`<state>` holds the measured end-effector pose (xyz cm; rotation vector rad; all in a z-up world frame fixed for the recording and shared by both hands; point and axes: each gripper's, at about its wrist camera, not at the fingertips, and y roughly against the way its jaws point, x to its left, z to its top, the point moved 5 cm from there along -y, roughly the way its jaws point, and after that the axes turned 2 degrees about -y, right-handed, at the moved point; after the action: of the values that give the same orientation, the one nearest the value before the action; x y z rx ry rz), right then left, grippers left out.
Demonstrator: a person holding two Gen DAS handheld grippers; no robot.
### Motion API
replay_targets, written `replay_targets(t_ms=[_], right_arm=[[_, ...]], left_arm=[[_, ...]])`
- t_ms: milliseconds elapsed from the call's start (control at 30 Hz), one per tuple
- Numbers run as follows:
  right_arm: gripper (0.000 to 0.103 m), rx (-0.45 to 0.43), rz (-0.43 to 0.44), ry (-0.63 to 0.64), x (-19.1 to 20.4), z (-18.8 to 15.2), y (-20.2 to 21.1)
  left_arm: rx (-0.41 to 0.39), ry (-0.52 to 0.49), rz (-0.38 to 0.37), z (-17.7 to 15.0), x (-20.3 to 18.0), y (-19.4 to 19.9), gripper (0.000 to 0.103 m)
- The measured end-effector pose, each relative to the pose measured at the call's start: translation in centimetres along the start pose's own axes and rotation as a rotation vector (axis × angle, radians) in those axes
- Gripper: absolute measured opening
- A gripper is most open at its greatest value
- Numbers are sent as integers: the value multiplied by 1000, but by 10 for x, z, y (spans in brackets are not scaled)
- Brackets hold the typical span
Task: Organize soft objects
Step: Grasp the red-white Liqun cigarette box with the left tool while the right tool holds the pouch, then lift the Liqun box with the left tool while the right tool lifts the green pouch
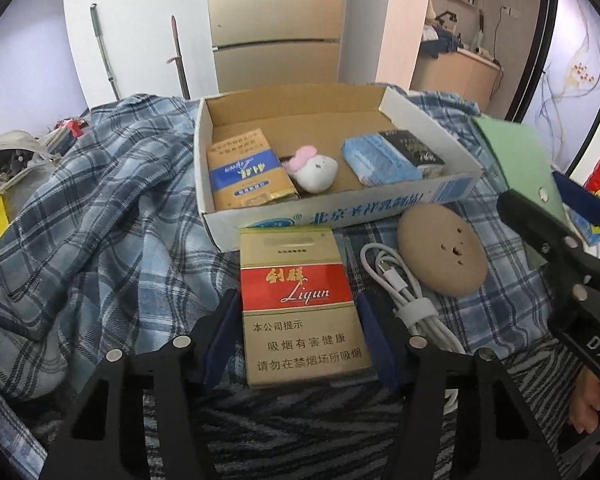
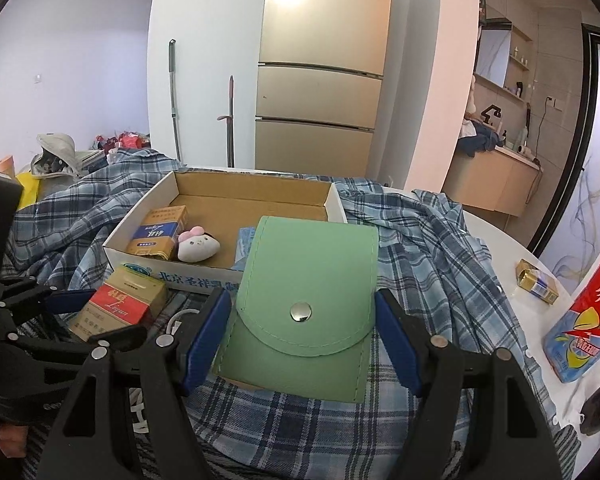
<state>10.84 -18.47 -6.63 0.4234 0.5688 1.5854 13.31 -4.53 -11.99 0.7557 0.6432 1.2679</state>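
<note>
A red and gold cigarette pack (image 1: 300,304) lies on the plaid cloth in front of the white cardboard box (image 1: 440,194). My left gripper (image 1: 298,320) is shut on it, a blue pad against each long side. My right gripper (image 2: 302,320) is shut on a green snap-button pouch (image 2: 308,300) and holds it above the cloth, just right of the box's front corner. Inside the box lie a gold and blue pack (image 1: 244,176), a small white plush toy with a pink bow (image 1: 314,172), a blue tissue pack (image 1: 380,158) and a black pack (image 1: 412,148).
A tan round disc (image 1: 440,252) and a coiled white cable (image 1: 404,292) lie right of the red pack. A rumpled blue plaid shirt (image 1: 100,220) covers the table. An ice tea carton (image 2: 584,320) and a small gold pack (image 2: 538,280) sit at the right.
</note>
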Motion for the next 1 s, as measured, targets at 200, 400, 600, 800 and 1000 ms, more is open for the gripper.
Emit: replay_targets(t_ms=[200,400,600,800,1000], right_arm=[[72,-26,7,-9,-2,2,5],[72,-99,18,-18,-2,8,19],[72,-200,14,-14,-3,15,36],[72,-274,19,-9,-3,19,47],[72,-313,12,-18,-8,21,53]], left_arm=[[-116,0,5,4,1,23,60],[-320,-26,43,9,-4,64,60],[-513,-29,76,9,-5,101,60],[-575,-45,69,9,-9,114,60],[-584,-29,53,10,-5,117,60]])
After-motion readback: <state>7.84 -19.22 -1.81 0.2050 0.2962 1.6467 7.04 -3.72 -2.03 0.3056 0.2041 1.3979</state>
